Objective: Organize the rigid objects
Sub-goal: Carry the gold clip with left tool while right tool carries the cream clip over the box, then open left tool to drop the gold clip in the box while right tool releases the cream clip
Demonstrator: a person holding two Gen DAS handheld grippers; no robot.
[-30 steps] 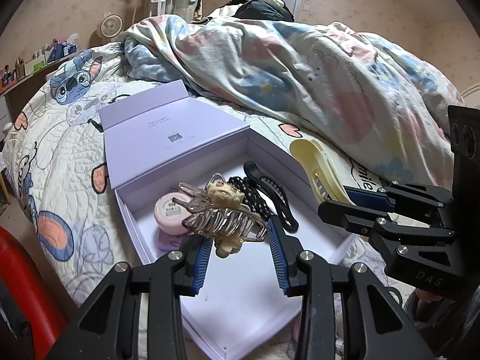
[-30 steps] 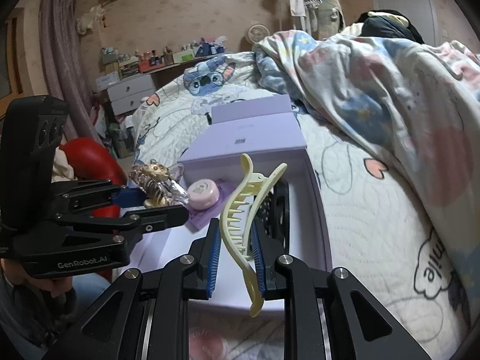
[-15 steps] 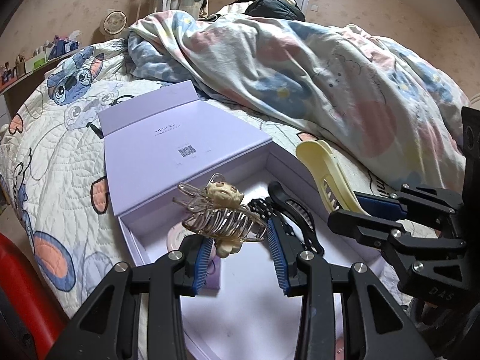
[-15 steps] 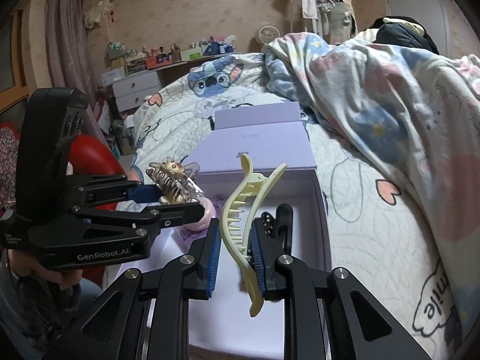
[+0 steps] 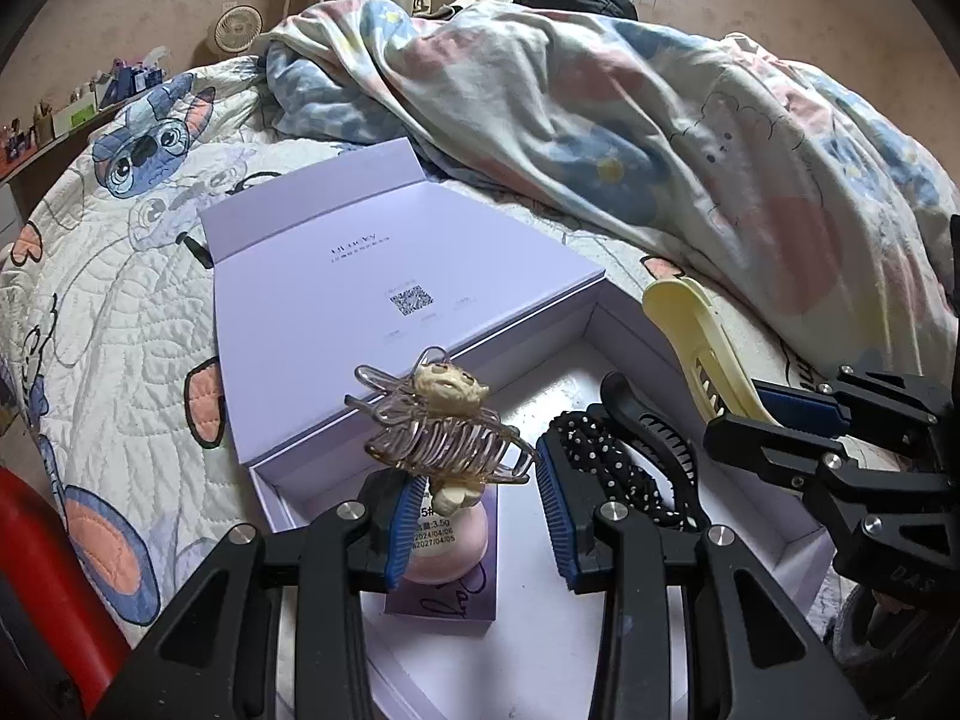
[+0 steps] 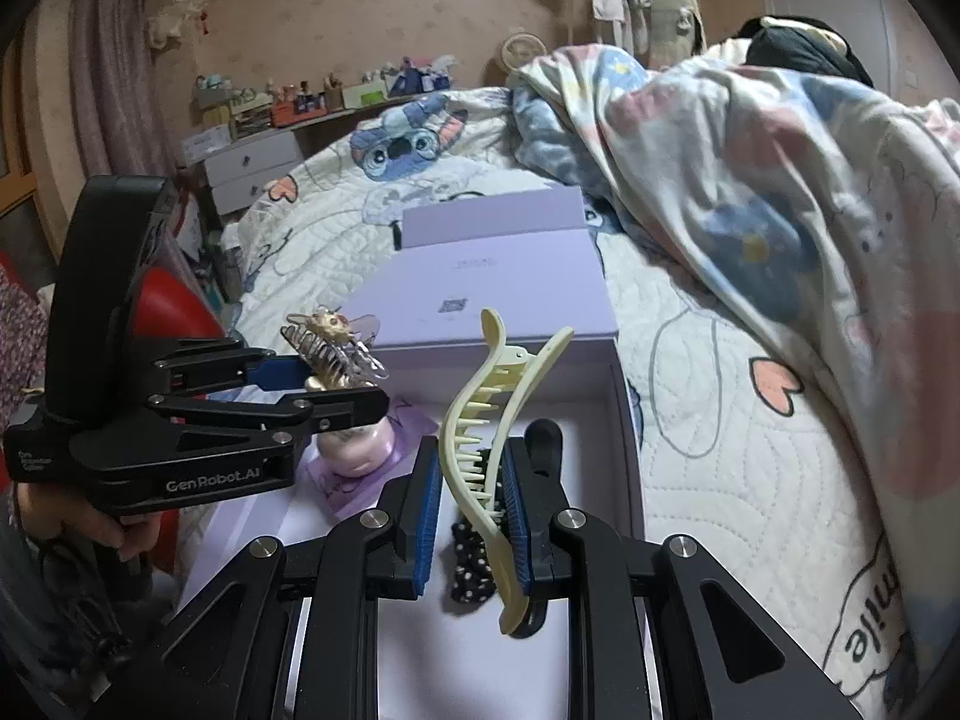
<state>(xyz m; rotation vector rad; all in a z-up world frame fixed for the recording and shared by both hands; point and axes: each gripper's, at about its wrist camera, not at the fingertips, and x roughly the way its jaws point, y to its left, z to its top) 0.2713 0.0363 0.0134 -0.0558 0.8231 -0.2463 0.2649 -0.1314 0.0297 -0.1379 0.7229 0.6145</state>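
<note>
Both grippers hang over an open lavender box (image 5: 408,294) that lies on the quilted bedspread (image 5: 114,312), its lid folded back flat toward the rumpled duvet (image 5: 630,120). The left gripper (image 5: 477,501) pinches a clear claw clip (image 5: 444,435) topped with a cream bear figure; the clip sits crosswise between the blue pads (image 5: 403,525), raised above the near left part of the box floor. Directly below it a round pink jar (image 5: 444,546) stands on a small lilac card (image 5: 450,591), near the box's left wall. The right gripper (image 6: 471,516) is clamped on a long pale-yellow hair clip (image 6: 489,420), which stands nearly upright between its fingers with the teeth facing left and the tips pointing up; it hovers over the right half of the box, clear of the floor. Under it, on the box floor toward the right wall, lie a black polka-dot hair tie (image 5: 606,468) and a black hair clip (image 5: 654,444), touching each other. The two grippers are close side by side, not touching.
</note>
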